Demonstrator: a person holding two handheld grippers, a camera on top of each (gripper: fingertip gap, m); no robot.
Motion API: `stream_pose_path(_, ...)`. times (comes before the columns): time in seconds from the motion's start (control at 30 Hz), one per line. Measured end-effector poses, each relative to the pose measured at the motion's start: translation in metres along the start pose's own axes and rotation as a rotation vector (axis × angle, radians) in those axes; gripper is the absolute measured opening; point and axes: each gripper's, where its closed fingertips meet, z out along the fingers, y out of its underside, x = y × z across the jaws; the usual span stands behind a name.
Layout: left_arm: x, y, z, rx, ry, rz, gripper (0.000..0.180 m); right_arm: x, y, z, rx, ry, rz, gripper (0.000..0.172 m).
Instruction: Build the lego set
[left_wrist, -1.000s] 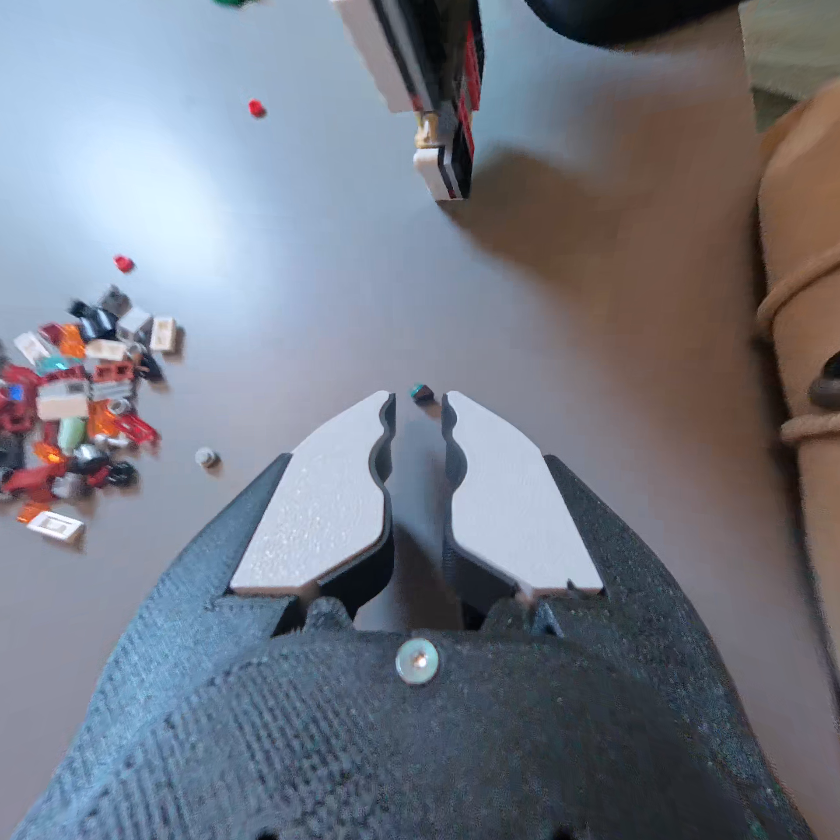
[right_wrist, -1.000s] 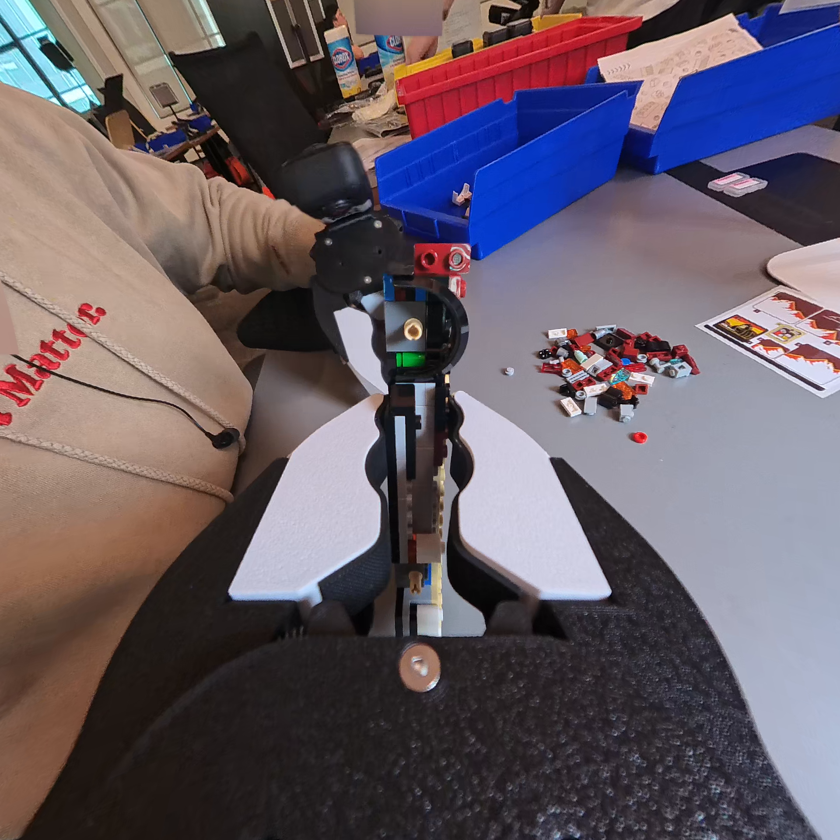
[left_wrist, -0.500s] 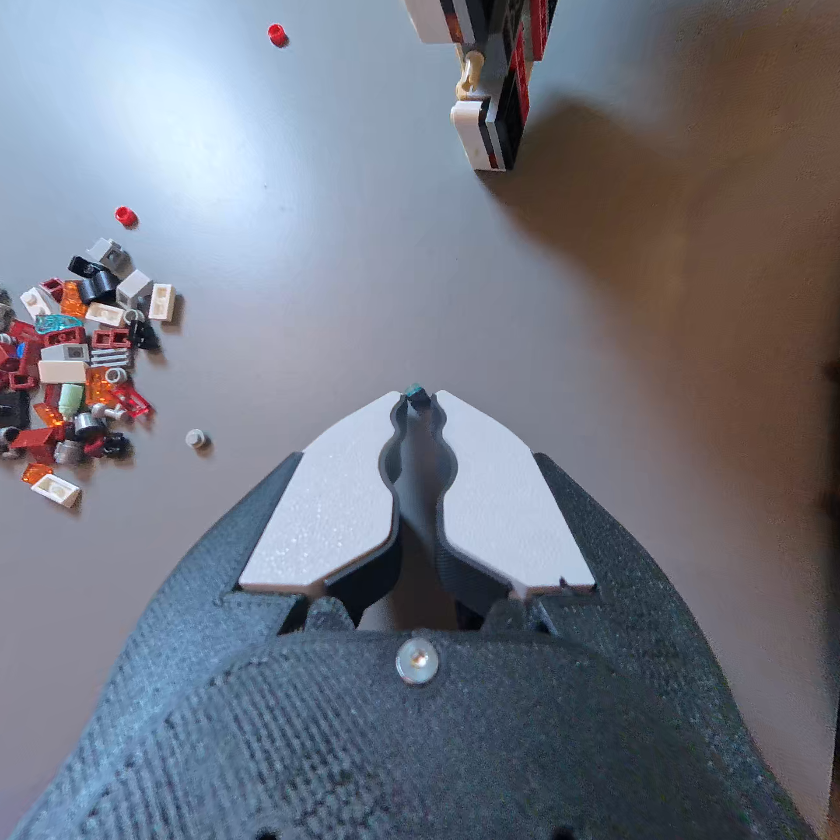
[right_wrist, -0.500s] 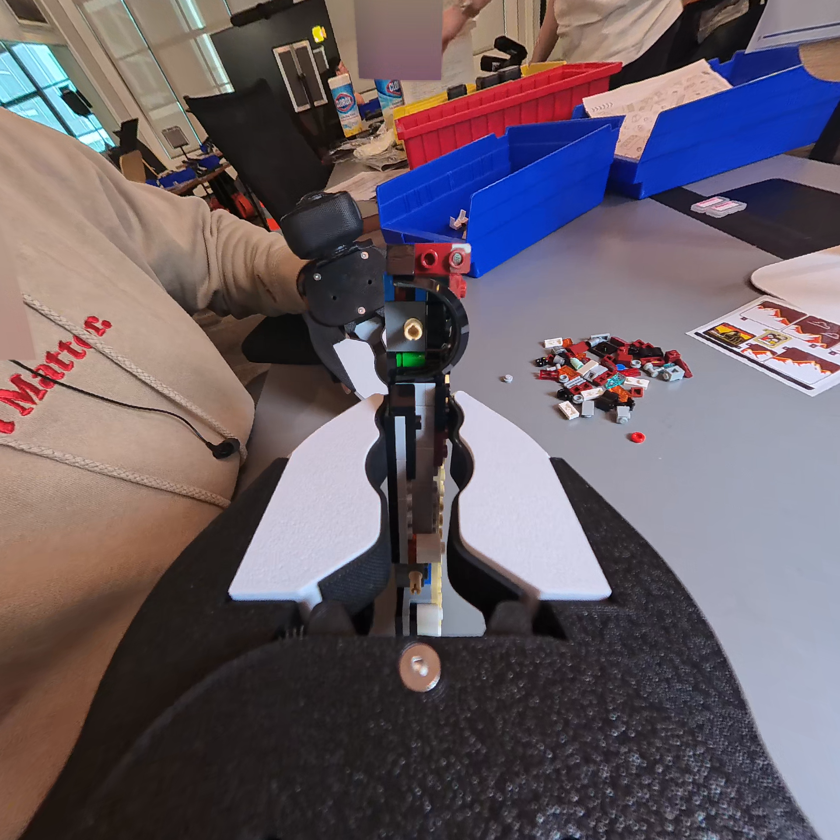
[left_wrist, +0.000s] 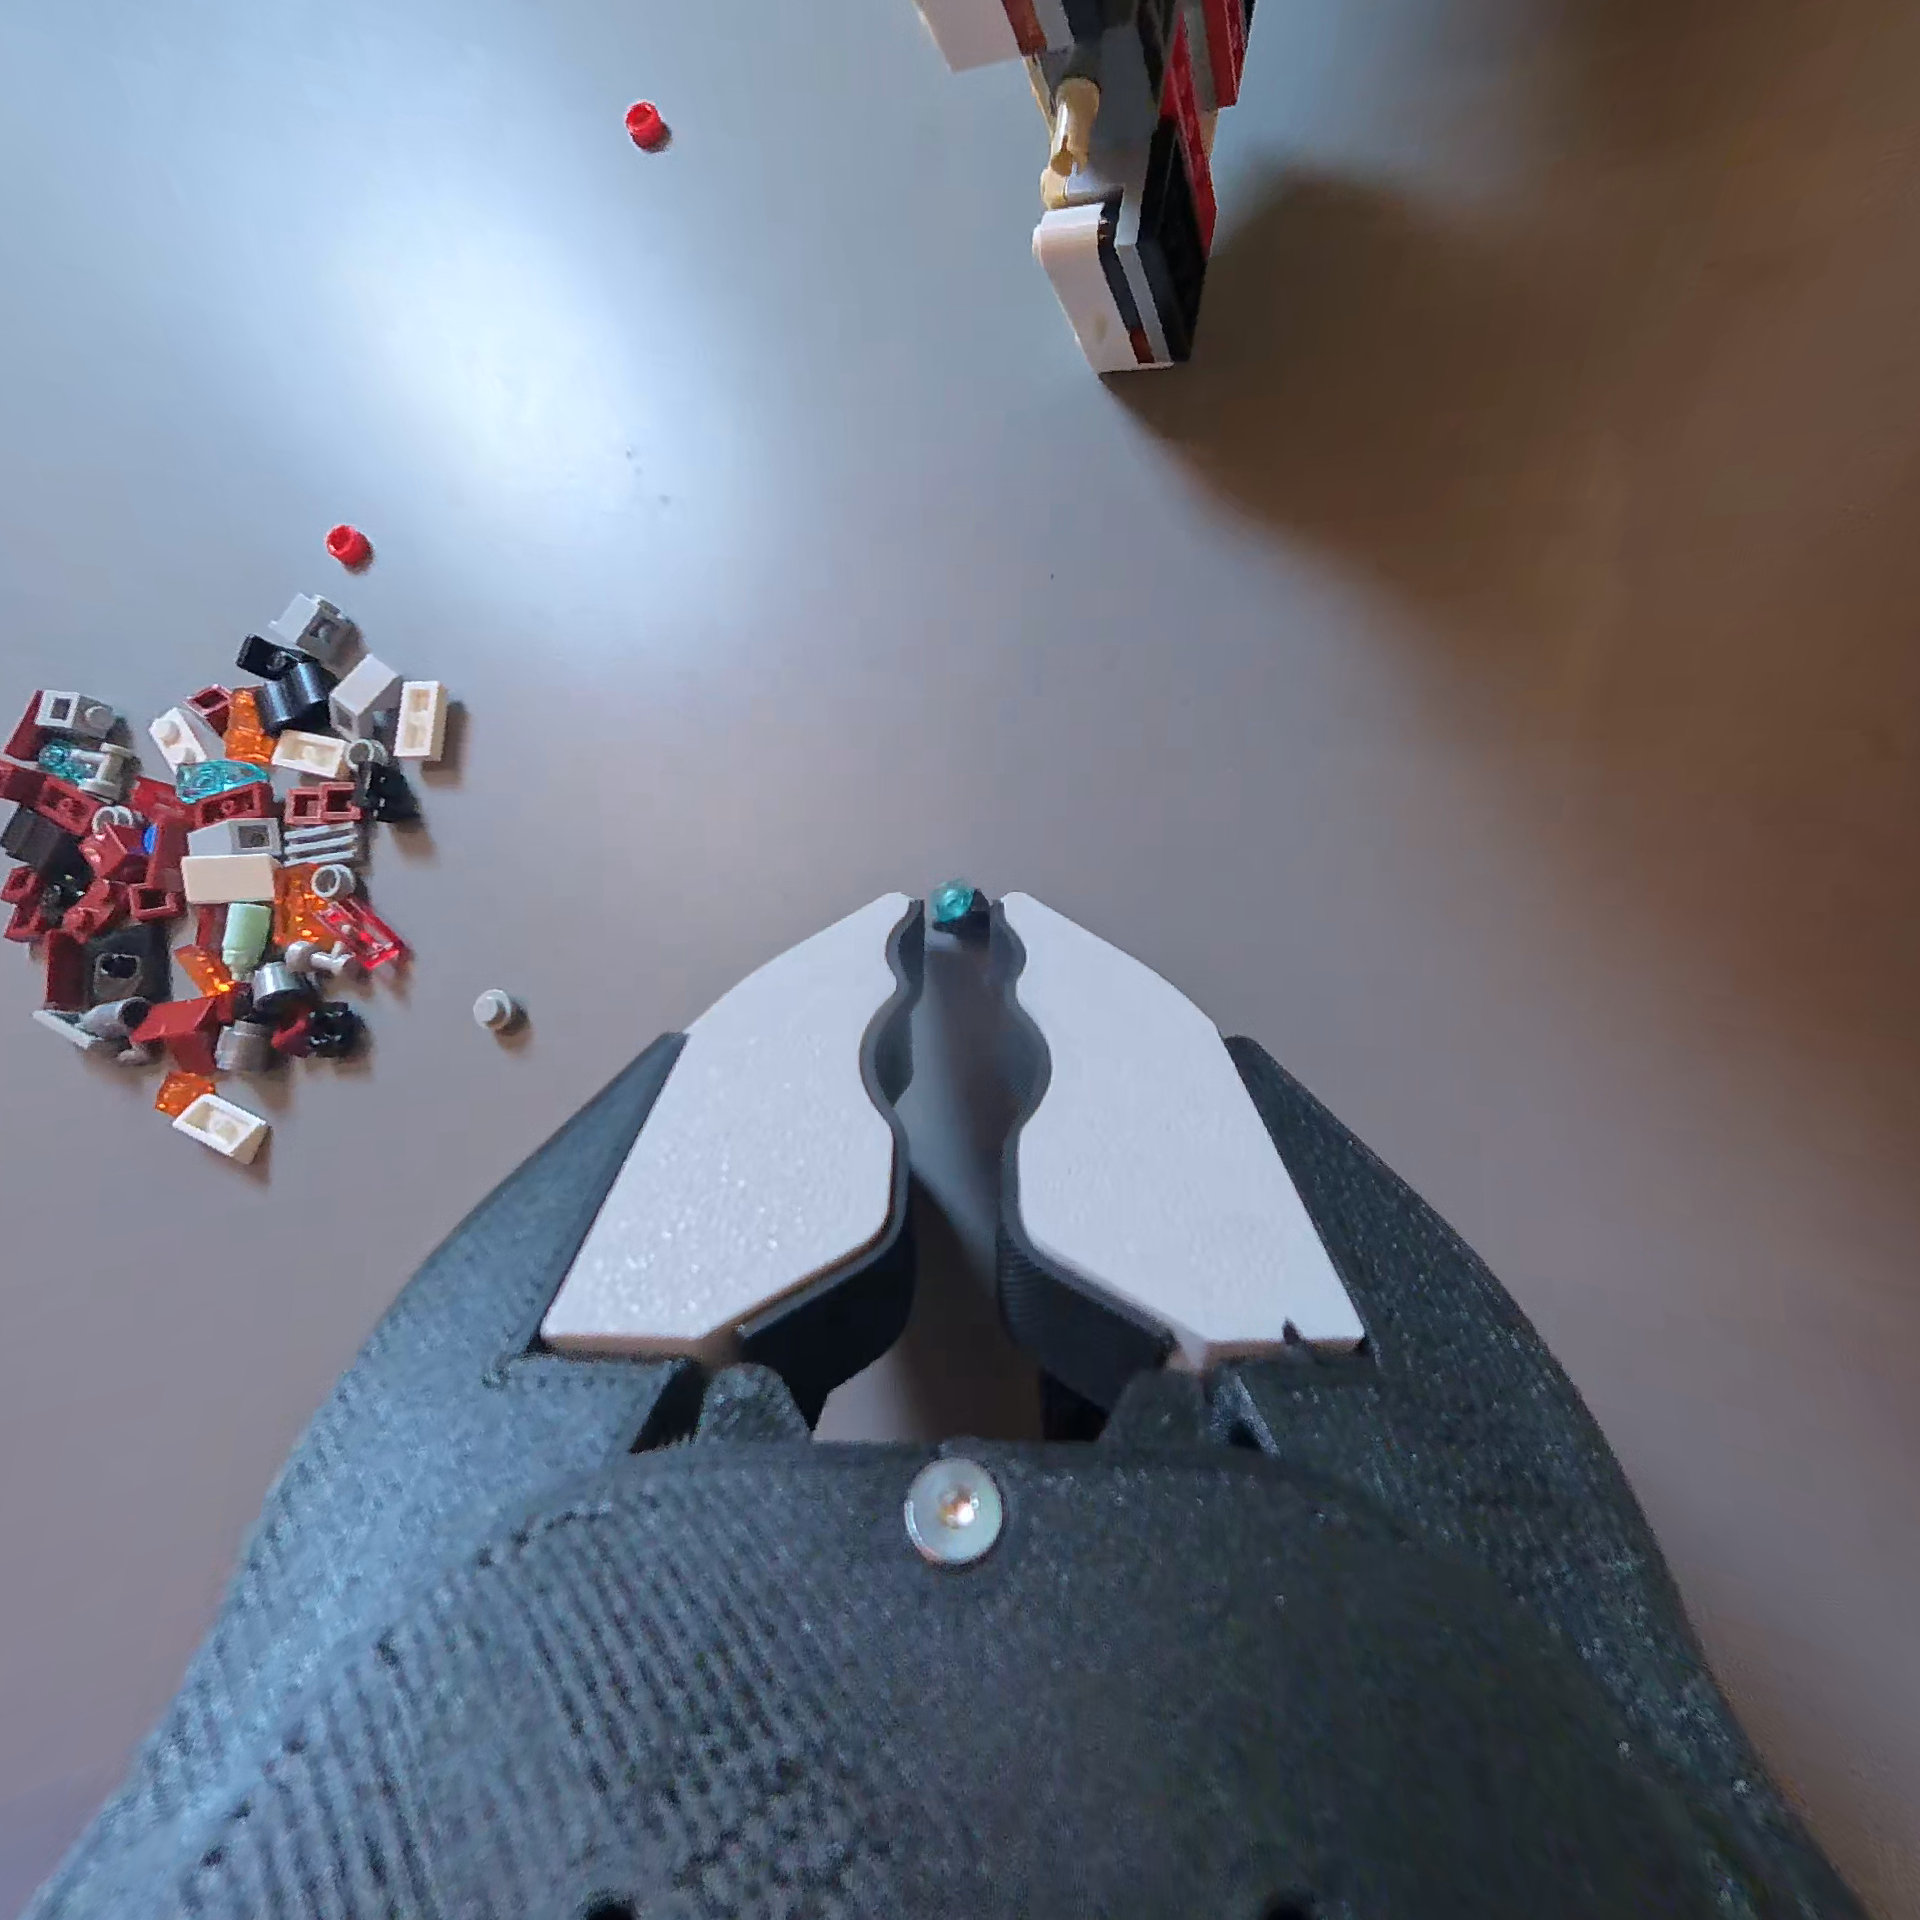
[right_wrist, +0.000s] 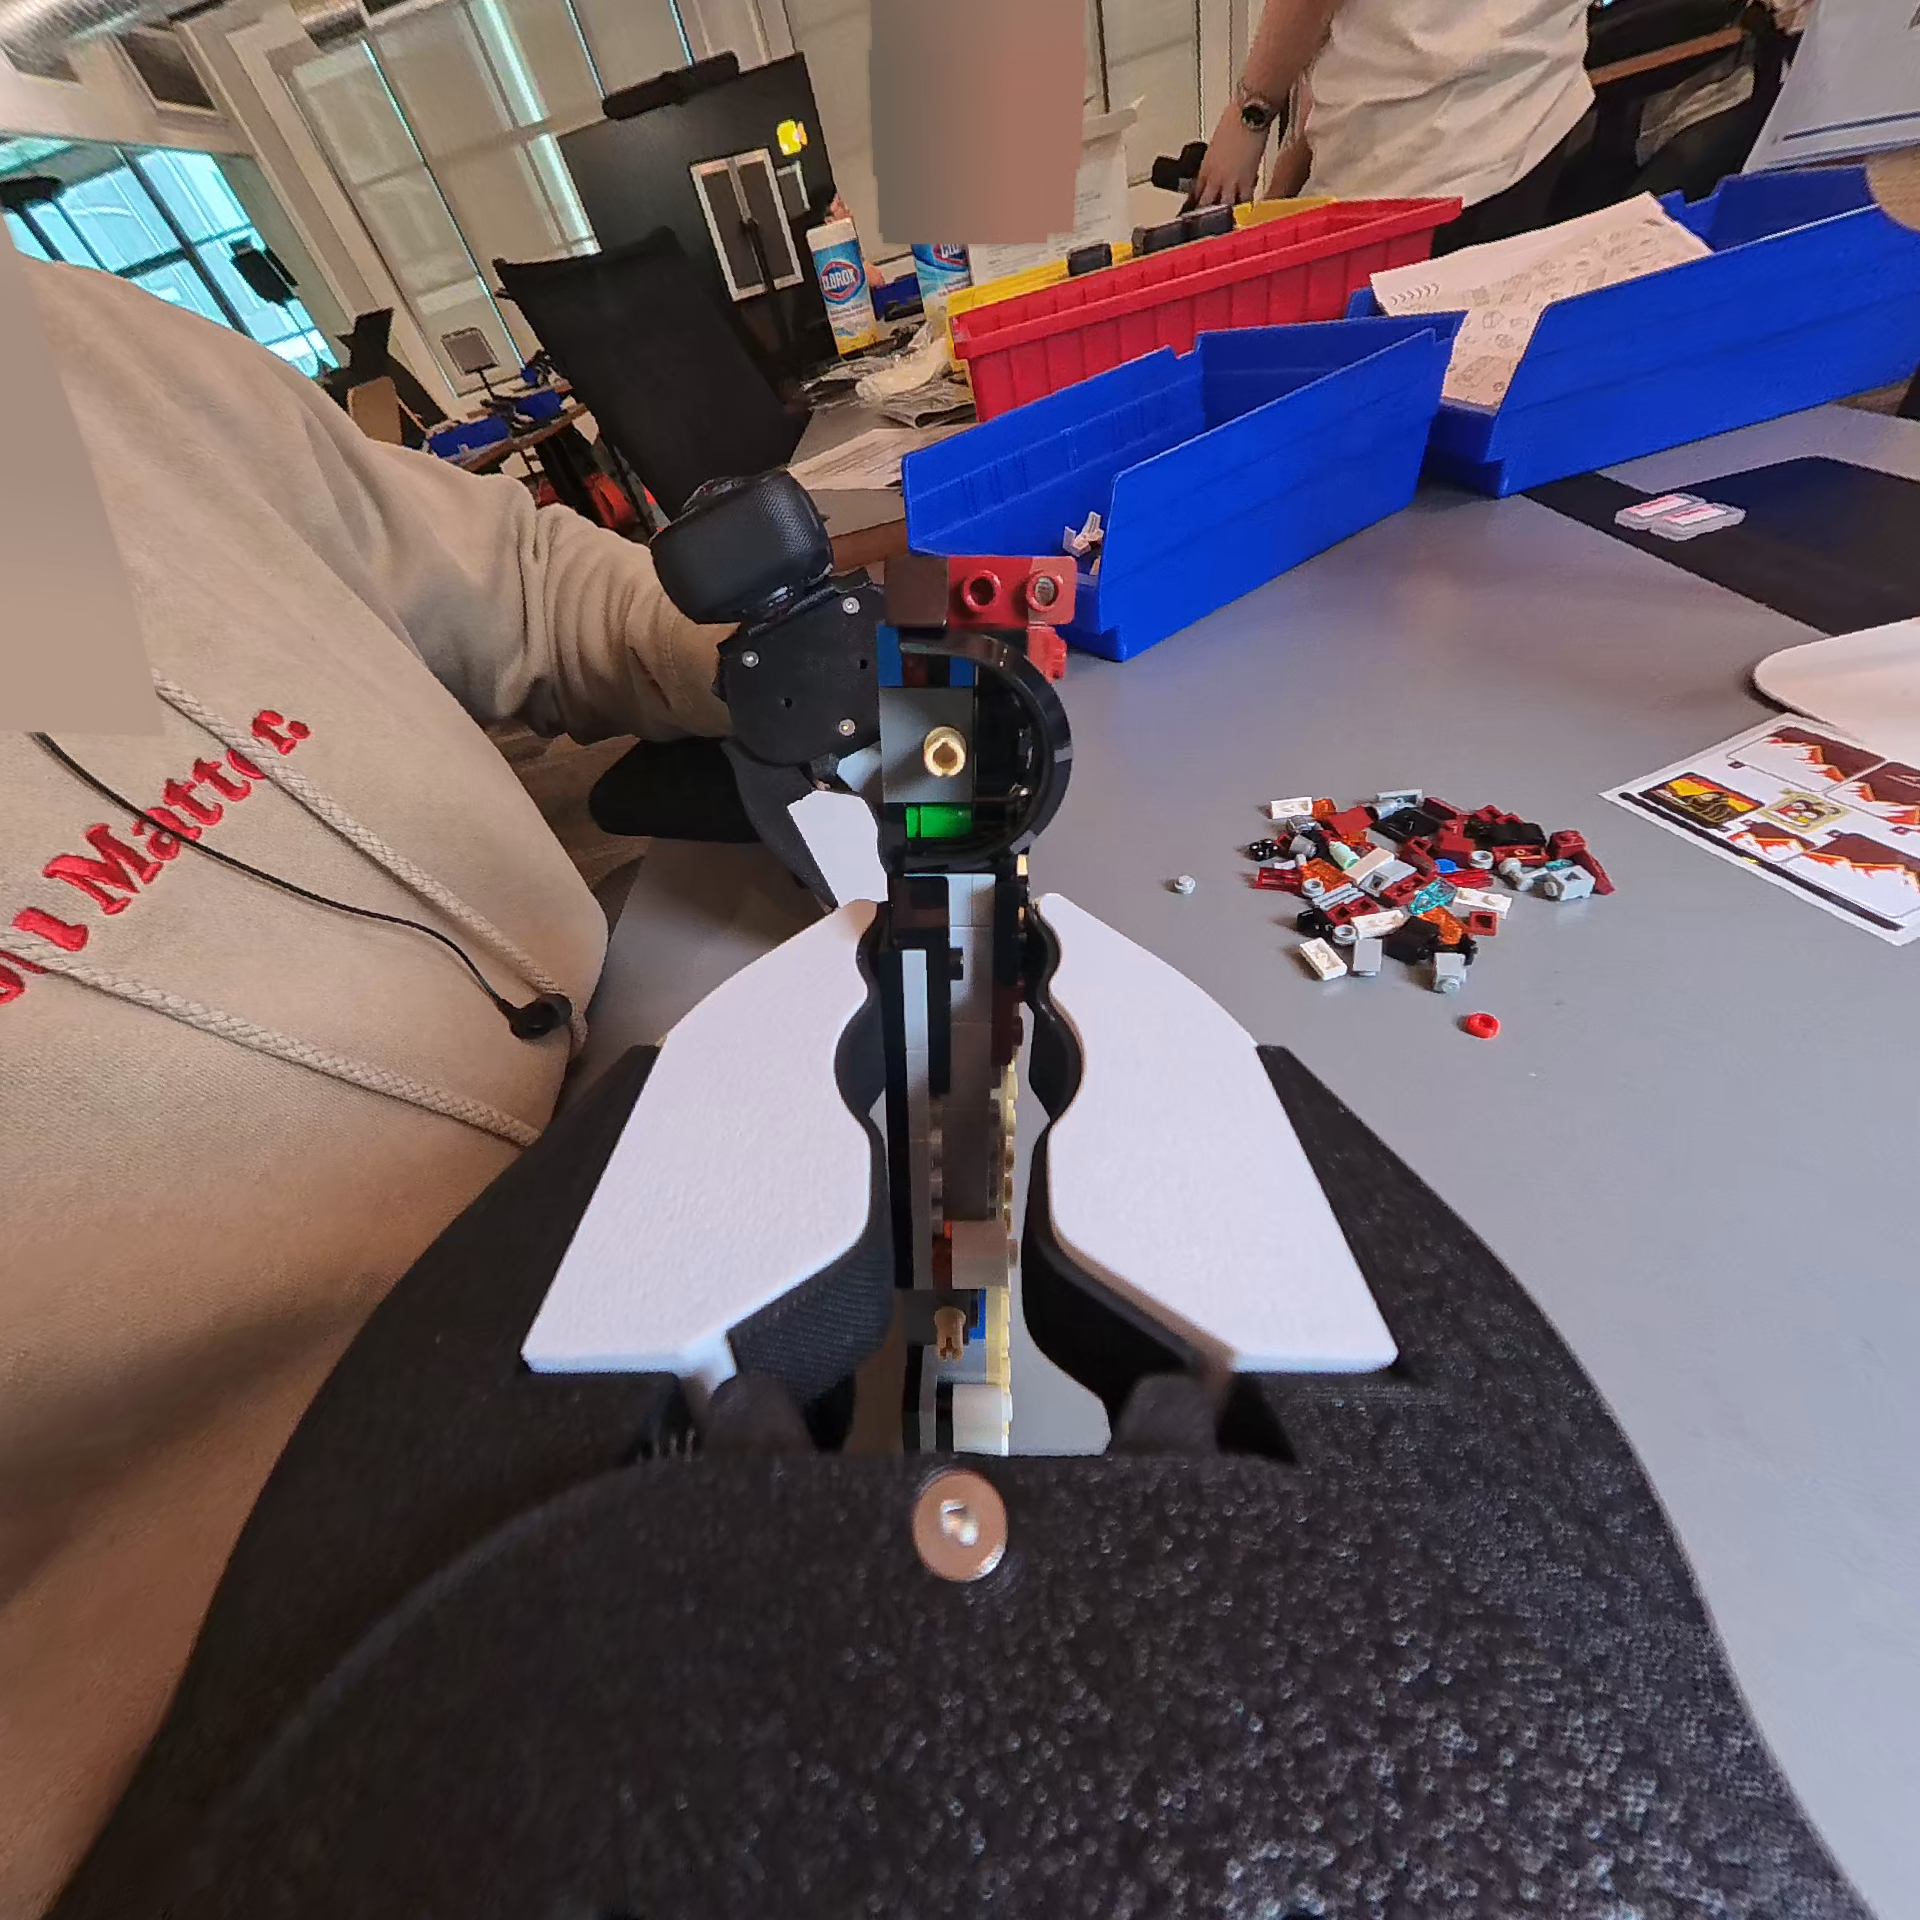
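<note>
Left gripper is pinching a tiny teal-and-black toy stud right at its fingertips, above the grey table. Right gripper is clamped on a tall black, white and red brick model. The pile of loose small bricks sits off to the left gripper's left, with a small grey round stud just beside it.

Matt grey tabletop, soft glare upper left. Glossy plastic bricks, some translucent. Gripper body: rough black printed plastic; fingers matt white, grainy; shiny metal screw centre.
</note>
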Motion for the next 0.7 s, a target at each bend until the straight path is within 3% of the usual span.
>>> stream_pose_path(0.7,0.0006,0.0022,-0.0024,0.003,-0.042,-0.04,0.011,-0.0003,0.0003,-0.0029,0.017,0.009,0.001,0.023)
